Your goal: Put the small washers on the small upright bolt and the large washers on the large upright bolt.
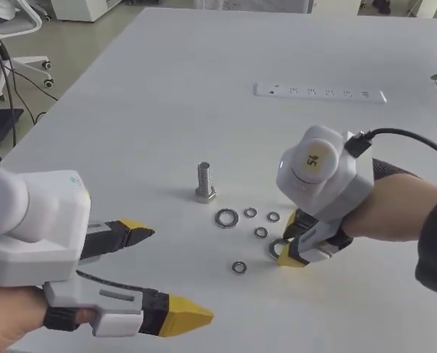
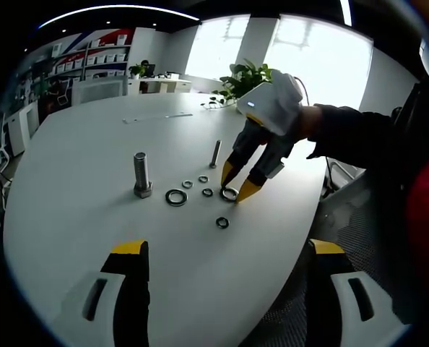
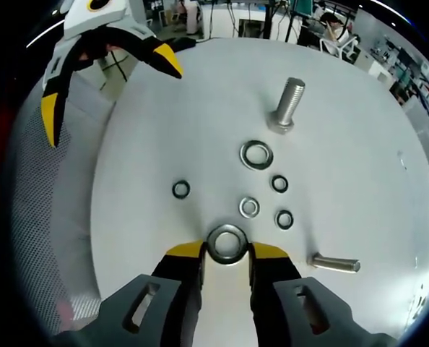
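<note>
The large upright bolt [image 1: 205, 182] [image 2: 141, 176] [image 3: 287, 105] stands mid-table. A thin small bolt [image 2: 215, 153] [image 3: 335, 263] stands behind my right gripper. One large washer [image 1: 226, 218] [image 3: 256, 155] lies flat near the big bolt, and several small washers [image 1: 260, 232] [image 3: 249, 207] lie scattered beside it. My right gripper [image 1: 286, 246] [image 2: 236, 182] [image 3: 227, 253] points down at the table, its yellow tips pinching a second large washer [image 1: 277, 248] [image 3: 227, 242] that rests on the surface. My left gripper [image 1: 167, 273] [image 2: 229, 249] [image 3: 110, 90] hovers open at the near left, holding nothing.
A white power strip [image 1: 320, 93] lies far back on the white table [image 1: 167, 88]. An office chair [image 1: 12, 29] stands off the table's left edge. A potted plant [image 2: 247, 76] sits at the far end.
</note>
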`<state>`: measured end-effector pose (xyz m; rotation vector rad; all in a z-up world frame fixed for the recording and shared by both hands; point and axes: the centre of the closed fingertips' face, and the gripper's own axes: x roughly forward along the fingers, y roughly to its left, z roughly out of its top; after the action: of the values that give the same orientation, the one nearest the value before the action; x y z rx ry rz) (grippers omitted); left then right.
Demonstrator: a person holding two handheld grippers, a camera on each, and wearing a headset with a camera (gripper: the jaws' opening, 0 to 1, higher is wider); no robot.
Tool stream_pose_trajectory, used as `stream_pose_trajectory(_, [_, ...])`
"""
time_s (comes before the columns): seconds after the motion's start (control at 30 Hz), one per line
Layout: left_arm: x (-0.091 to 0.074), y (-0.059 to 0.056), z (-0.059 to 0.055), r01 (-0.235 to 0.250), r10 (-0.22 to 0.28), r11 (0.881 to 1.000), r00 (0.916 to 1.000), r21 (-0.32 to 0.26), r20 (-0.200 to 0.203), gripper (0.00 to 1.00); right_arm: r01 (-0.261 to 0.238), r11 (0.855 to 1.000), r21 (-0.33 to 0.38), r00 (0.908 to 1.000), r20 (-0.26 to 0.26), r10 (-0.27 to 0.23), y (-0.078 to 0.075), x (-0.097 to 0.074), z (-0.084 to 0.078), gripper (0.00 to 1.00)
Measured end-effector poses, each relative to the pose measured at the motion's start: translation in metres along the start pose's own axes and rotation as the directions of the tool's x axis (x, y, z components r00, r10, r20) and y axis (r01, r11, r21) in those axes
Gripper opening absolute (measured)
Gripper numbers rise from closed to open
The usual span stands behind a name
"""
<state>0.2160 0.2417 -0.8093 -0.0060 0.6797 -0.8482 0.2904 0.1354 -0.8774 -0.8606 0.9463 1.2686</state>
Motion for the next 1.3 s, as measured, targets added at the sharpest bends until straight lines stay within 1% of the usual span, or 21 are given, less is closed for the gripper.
stream_pose_trajectory(0.77, [0.0003,-0.0014,0.0003,0.001,-0.001,1.0,1.0,0.002,-0.002,0.9,0.008,1.0,0.014,1.0,0.005,-0.008,-0.0006,-0.0022,0.0001,0.23])
stream_pose_trajectory(1.3, [0.0009,0.0003,0.0005,0.003,-0.003,1.0,1.0,0.002,-0.002,0.89,0.014,1.0,0.019,0.9999,0.008,-0.014,-0.0041,-0.0081,0.0009,0.23])
